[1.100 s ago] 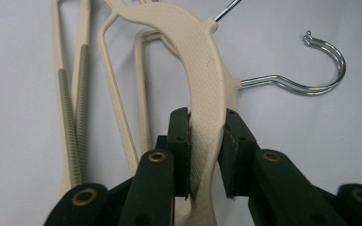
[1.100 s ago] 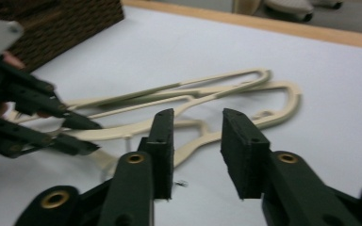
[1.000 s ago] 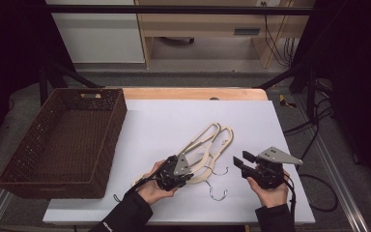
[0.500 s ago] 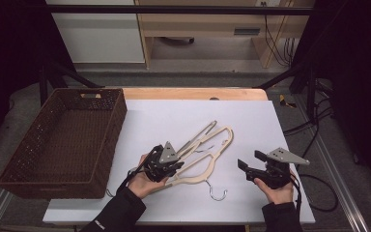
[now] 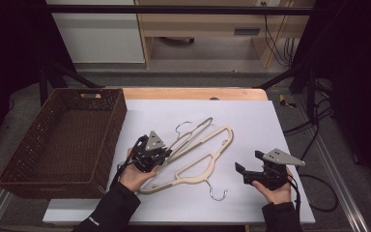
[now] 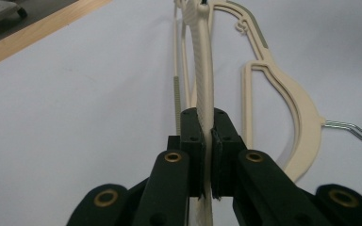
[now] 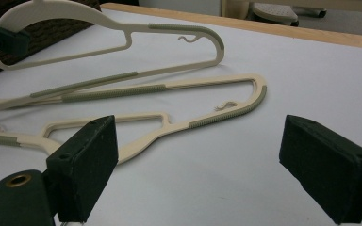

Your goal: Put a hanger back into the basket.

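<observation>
- Wicker basket (image 5: 63, 140): dark brown, at the left part of the surface (image 5: 280, 125), its right wall just beside the left hand (image 5: 136, 175); white sheet over the surface, wooden edge strip (image 5: 193, 93) along the far side.
- Left tool (image 5: 158, 153): clenched on the upper hanger (image 5: 193, 133), near the front-left of the white sheet; in the left gripper view, jaws pressed onto a ribbed cream bar (image 6: 202, 80) running straight away between them.
- Upper hanger: cream plastic, one end raised in the left tool, long axis slanting from near-left to far-right, metal hook (image 5: 182, 126) toward the far side; in the right gripper view, seen lifted above the sheet at its gripped end (image 7: 66, 14).
- Lower hanger (image 5: 198, 164): cream plastic, flat on the sheet near the middle, long axis roughly parallel to the upper one, metal hook (image 5: 217, 193) pointing toward the near edge; lying partly under the upper hanger at its left end.
- Right tool (image 5: 246, 169): released, jaws wide apart with nothing between them, held by the right hand (image 5: 275, 188) near the front-right of the sheet, apart from both hangers; padded faces (image 7: 89, 165) aimed at the lower hanger.
- Open room: bare sheet to the far right and along the far edge; cables (image 5: 314, 135) beyond the right edge of the surface.
</observation>
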A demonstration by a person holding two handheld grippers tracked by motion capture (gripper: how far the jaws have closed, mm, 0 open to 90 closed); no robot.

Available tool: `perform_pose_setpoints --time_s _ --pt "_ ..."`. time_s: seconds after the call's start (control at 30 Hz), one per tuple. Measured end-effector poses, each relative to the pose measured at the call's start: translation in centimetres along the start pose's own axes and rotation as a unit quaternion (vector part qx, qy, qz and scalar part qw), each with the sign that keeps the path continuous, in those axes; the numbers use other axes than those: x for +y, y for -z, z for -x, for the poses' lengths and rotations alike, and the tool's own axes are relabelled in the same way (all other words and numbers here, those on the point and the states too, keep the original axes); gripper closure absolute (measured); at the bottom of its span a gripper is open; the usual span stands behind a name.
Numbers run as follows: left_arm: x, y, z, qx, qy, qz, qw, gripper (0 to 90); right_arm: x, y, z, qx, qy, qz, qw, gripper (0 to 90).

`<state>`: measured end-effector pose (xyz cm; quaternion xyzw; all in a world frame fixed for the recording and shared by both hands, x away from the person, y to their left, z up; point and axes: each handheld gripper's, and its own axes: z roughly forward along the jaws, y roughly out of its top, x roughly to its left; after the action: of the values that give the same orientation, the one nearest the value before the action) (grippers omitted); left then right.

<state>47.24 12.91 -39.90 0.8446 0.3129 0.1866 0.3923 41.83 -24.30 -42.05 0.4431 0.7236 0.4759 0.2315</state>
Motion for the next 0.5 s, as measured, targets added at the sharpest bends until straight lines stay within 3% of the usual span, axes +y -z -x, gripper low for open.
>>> perform_pose_setpoints --time_s 0.23,0.5 --pt "-0.1 1.2 -0.8 -0.004 0.018 0.019 0.9997 86.4 0.1 0.2 0.0 0.001 0.0 0.002 1.0 12.2" --pt "0.9 4.7 -1.4 -0.027 0.018 0.051 0.9982 86.4 0.4 0.7 -0.2 0.0 0.006 0.014 0.9999 10.5"
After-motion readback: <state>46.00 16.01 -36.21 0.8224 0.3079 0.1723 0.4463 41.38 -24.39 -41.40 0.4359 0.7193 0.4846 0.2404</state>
